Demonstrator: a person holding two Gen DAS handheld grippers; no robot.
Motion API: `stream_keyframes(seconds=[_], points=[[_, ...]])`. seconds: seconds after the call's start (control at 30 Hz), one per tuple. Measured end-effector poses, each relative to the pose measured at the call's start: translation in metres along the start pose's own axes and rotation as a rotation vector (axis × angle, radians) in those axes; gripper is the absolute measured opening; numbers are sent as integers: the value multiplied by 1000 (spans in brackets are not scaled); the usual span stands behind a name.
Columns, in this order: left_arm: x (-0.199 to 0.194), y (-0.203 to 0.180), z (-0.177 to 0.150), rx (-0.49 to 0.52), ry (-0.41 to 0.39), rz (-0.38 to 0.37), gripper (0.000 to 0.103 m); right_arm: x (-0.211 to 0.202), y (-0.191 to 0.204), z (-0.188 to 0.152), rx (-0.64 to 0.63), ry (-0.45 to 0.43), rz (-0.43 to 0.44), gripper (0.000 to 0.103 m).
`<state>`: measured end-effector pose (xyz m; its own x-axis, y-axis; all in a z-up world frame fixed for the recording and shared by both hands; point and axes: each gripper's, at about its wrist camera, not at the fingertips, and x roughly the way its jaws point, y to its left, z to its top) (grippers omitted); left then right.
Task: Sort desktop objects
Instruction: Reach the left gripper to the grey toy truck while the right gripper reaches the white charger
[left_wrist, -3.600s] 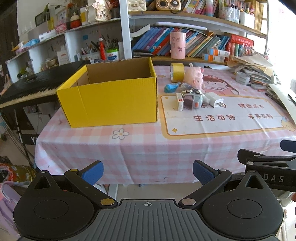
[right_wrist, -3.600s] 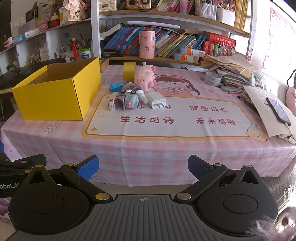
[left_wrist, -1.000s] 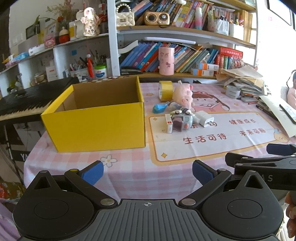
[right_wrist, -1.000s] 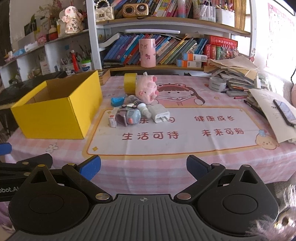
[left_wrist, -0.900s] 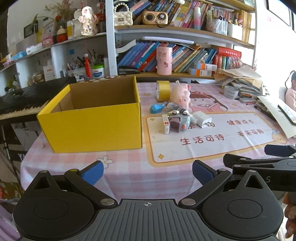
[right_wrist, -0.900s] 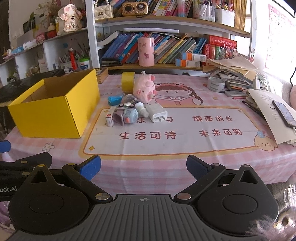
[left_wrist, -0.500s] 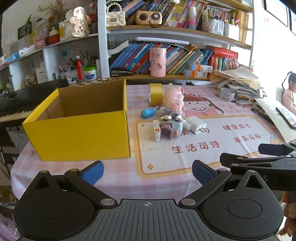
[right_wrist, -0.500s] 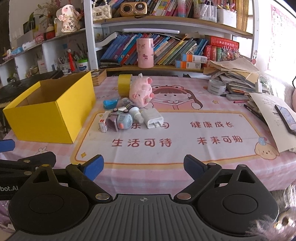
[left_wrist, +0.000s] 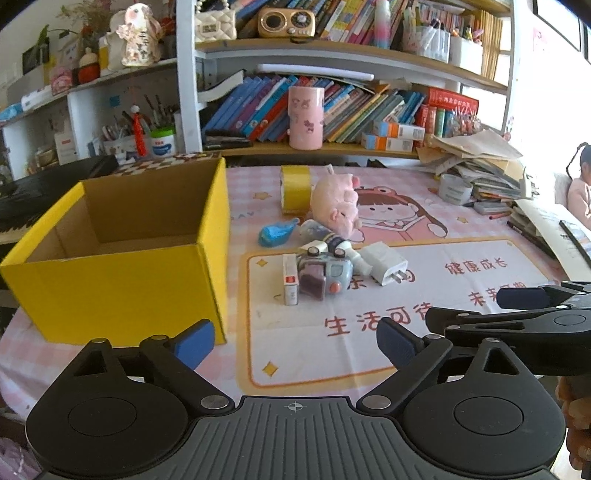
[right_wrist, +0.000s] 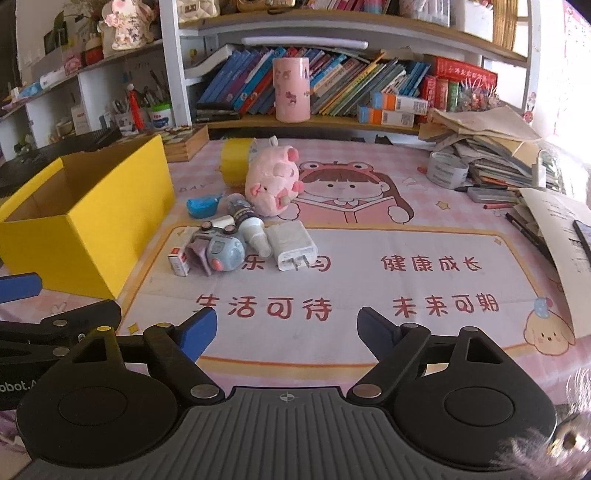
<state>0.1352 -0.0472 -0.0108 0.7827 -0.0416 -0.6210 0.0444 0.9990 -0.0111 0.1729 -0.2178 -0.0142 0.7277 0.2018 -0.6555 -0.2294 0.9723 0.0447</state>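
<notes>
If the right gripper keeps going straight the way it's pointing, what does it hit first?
Probably the bare printed mat, ahead of the right gripper. Its jaws are closing on nothing. The white charger lies farther along; depth is uncertain.

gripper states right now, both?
Left gripper: open, jaws closing, nothing between them.
Right gripper: open, jaws closing, nothing between them.

Desk clutter (right_wrist: 240, 236) beside yellow box (right_wrist: 92, 206)
</notes>
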Motion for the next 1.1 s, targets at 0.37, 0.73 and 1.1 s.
stream_keyframes(seconds=[0.37,0.73,1.1], points=[[39,-20,16,14,71,27,91,43,-31,18,31,76,40,70],[65,-30,35,18,106,78,91,85,-42,49,-43,123,126,70],[87,-35,46,19,162,112,91,137,-30,75,-196,168,158,58]])
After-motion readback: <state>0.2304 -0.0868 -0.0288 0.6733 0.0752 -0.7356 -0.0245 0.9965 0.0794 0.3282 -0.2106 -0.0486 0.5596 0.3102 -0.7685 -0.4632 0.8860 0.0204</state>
